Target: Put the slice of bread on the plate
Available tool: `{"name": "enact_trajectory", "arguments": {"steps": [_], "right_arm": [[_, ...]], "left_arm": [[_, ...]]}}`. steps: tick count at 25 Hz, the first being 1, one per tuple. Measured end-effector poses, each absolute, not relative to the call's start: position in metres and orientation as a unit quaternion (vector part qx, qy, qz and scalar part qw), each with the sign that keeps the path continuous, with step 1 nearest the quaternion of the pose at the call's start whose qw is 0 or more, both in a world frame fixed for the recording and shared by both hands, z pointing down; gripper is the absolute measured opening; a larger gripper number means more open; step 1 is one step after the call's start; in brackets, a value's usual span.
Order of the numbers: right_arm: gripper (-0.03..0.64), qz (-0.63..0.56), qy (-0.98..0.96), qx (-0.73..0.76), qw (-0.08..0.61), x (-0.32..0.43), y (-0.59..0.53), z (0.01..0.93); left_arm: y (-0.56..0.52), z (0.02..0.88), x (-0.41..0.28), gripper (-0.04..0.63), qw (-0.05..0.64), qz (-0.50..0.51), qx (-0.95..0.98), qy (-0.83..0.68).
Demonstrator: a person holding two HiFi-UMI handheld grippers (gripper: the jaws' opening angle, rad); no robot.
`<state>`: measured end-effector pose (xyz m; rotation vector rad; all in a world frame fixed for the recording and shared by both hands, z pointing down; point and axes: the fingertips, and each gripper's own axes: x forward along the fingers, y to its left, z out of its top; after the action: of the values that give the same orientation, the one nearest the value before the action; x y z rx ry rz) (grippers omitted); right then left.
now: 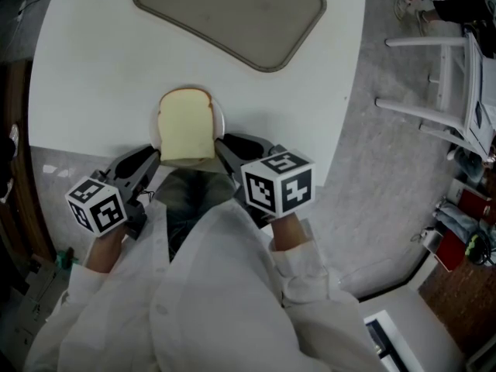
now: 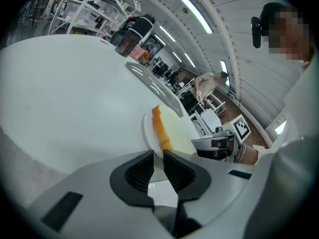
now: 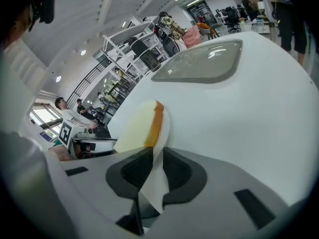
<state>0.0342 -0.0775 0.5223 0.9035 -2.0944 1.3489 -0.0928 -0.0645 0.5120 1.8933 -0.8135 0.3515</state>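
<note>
A slice of bread [image 1: 186, 124] with a tan crust lies on a small white plate [image 1: 220, 116] at the near edge of the round white table [image 1: 93, 76]. My left gripper [image 1: 156, 155] is at the plate's left side and my right gripper [image 1: 220, 142] at its right side. In the left gripper view the jaws [image 2: 158, 159] stand close together with the plate's rim [image 2: 148, 129] running between them, beside the bread [image 2: 160, 128]. In the right gripper view my gripper [image 3: 157, 159] is shut on the plate's rim [image 3: 165, 126], next to the bread [image 3: 141, 127].
A grey tray [image 1: 232, 10] lies at the far side of the table. A white chair frame [image 1: 442, 76] stands on the floor to the right. The plate overhangs the table's near edge, close to my body.
</note>
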Motion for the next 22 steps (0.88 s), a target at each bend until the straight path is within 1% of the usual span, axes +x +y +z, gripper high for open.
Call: {"name": "enact_trajectory", "arguments": {"steps": [6,13,22], "right_arm": [[0.064,0.514,-0.758,0.336,0.22,0.0338,-0.075,0.5232],[0.063,0.499,-0.76,0.345,0.232,0.0348,-0.0743,0.5214],[0.061,0.493,-0.765,0.349,0.224,0.0335,-0.0743,0.5154]], "left_arm": [[-0.0652,0.5121,-0.0942,0.06,0.507,0.128,0.779,-0.345],[-0.0648,0.5119,-0.0936,0.058,0.513,0.133,0.778,-0.338],[-0.067,0.5089,-0.0952,0.058,0.502,0.142,0.784,-0.336]]}}
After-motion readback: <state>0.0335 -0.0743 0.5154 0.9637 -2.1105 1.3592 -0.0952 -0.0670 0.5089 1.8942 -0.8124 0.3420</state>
